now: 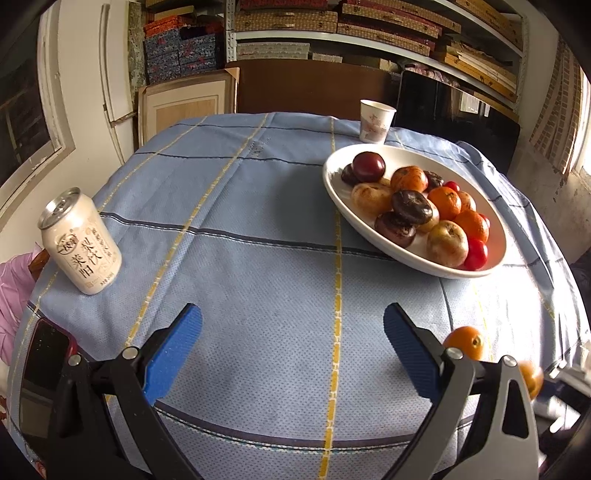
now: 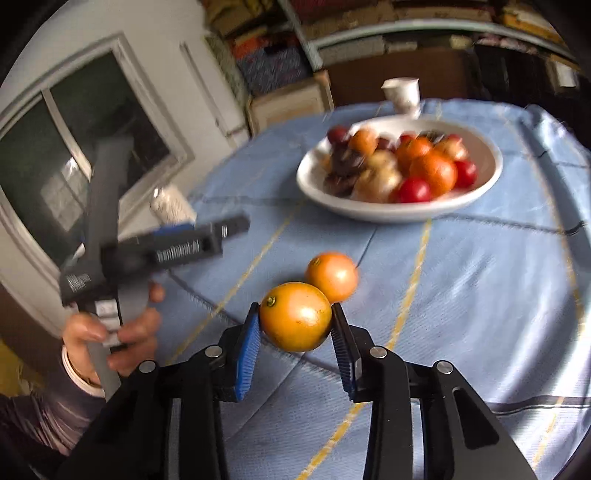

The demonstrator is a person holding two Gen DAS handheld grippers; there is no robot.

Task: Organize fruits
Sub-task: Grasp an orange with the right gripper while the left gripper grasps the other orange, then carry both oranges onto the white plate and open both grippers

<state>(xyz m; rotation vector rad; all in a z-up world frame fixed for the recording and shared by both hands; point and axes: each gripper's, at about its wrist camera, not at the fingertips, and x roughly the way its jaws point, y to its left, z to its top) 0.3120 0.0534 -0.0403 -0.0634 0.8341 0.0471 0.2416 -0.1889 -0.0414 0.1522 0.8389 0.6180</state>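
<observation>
My right gripper [image 2: 295,325] is shut on an orange [image 2: 295,321], held just above the blue cloth. A second orange [image 2: 332,275] lies on the cloth right behind it. A white oval bowl [image 2: 484,147] further back holds several oranges, red tomatoes and dark and tan fruits. My left gripper [image 1: 291,332] is open and empty over bare cloth; it also shows in the right wrist view [image 2: 207,236], held in a hand. In the left wrist view the bowl [image 1: 332,177] is at the back right and two oranges [image 1: 465,341] [image 1: 532,376] show beside my right finger.
A drink can [image 1: 81,242] stands at the table's left edge. A paper cup [image 1: 375,120] stands behind the bowl. A dark phone [image 1: 44,365] lies at the near left corner. Shelves with boxes [image 1: 332,22] line the back wall. The cloth [image 1: 258,221] covers the whole table.
</observation>
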